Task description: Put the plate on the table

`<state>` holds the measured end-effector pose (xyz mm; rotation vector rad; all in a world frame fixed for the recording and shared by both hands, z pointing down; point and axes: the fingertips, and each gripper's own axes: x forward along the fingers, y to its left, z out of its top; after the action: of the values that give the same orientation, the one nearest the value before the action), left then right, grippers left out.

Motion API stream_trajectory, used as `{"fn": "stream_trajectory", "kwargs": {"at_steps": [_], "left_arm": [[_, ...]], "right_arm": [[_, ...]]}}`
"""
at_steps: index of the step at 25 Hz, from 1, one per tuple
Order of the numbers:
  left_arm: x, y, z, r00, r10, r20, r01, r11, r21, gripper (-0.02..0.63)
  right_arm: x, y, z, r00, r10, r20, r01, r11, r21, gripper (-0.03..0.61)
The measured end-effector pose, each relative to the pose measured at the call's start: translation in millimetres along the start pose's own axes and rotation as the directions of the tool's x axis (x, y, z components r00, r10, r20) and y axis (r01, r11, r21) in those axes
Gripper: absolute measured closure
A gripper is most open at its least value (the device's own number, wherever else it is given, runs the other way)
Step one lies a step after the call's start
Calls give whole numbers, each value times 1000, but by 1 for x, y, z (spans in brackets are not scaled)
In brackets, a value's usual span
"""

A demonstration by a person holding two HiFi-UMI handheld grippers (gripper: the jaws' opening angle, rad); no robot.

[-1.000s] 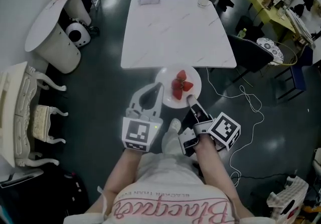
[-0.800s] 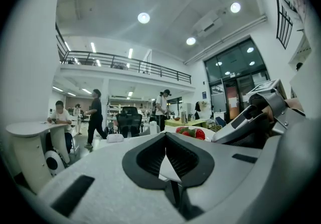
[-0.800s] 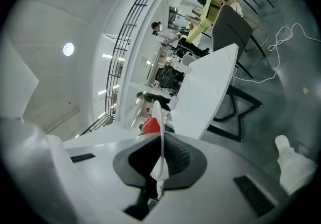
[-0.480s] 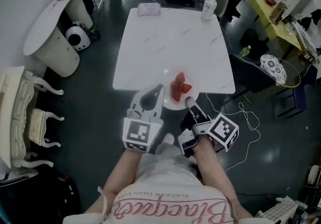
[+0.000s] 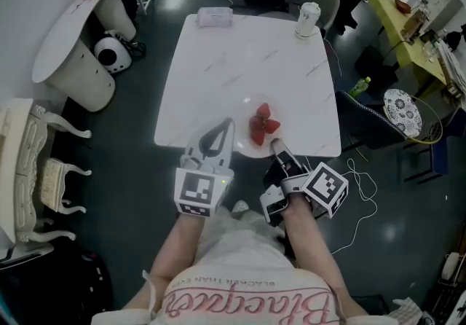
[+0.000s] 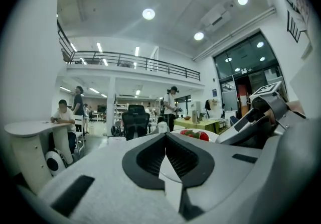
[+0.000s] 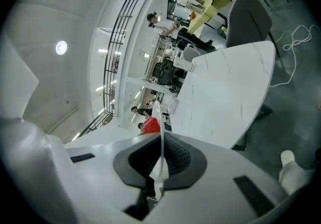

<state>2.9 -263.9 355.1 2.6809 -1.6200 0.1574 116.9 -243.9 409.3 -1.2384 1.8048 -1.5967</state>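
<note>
A white plate point(image 5: 249, 144) carrying several red strawberries point(image 5: 262, 125) hangs over the near edge of the white square table point(image 5: 247, 61). My left gripper point(image 5: 228, 124) is shut on the plate's left rim, and my right gripper point(image 5: 275, 143) is shut on its near right rim. In the left gripper view the rim point(image 6: 168, 169) is pinched between the dark pads, with the strawberries point(image 6: 193, 134) beyond. In the right gripper view the plate point(image 7: 160, 135) shows edge-on between the jaws, a strawberry point(image 7: 150, 126) above and the table point(image 7: 225, 92) ahead.
A cup point(image 5: 309, 19) and a small white box point(image 5: 214, 17) stand at the table's far edge. A round white table point(image 5: 73, 32) and an ornate chair point(image 5: 29, 163) are at the left. A dark chair point(image 5: 368, 68) and floor cables point(image 5: 360, 170) lie to the right.
The table has come closer. The plate, held in front of the table's edge a second ago, is now over the table's near edge, both grippers still on it.
</note>
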Motion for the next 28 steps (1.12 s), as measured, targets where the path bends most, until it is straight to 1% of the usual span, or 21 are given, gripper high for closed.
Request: {"fn": "stream_trajectory", "kwargs": {"at_steps": [3,6,10,13,17,21,28], "left_arm": [[17,3,-2,1000,2,-10,-2,1000,5,609],[33,12,-5,1000,9,-19,-9,1000,5,609],[57,28,-12,999,13,-40,-13,1000,-7,609],[79,40,-16,999,5,-49,-6,1000,-9,609],[115,53,-25,998,-35,-54,35,999,-2,609],[152,69,-35,994,-75,-75,76,997,10,609],[213,99,-57,983,-133,-123,134,991,4,609]], "right_arm": [[17,-1,13,1000,10,-13,-10,1000,-2,569],[34,-5,24,1000,2,-19,-2,1000,-19,569],[56,-11,40,1000,-4,-12,4,1000,-12,569],[73,-19,55,999,-38,-8,38,999,-20,569],[109,-24,75,1000,-18,8,18,1000,-18,569],[143,-32,92,999,-32,13,33,999,-25,569],[203,-49,120,997,-72,-1,71,997,-37,569]]}}
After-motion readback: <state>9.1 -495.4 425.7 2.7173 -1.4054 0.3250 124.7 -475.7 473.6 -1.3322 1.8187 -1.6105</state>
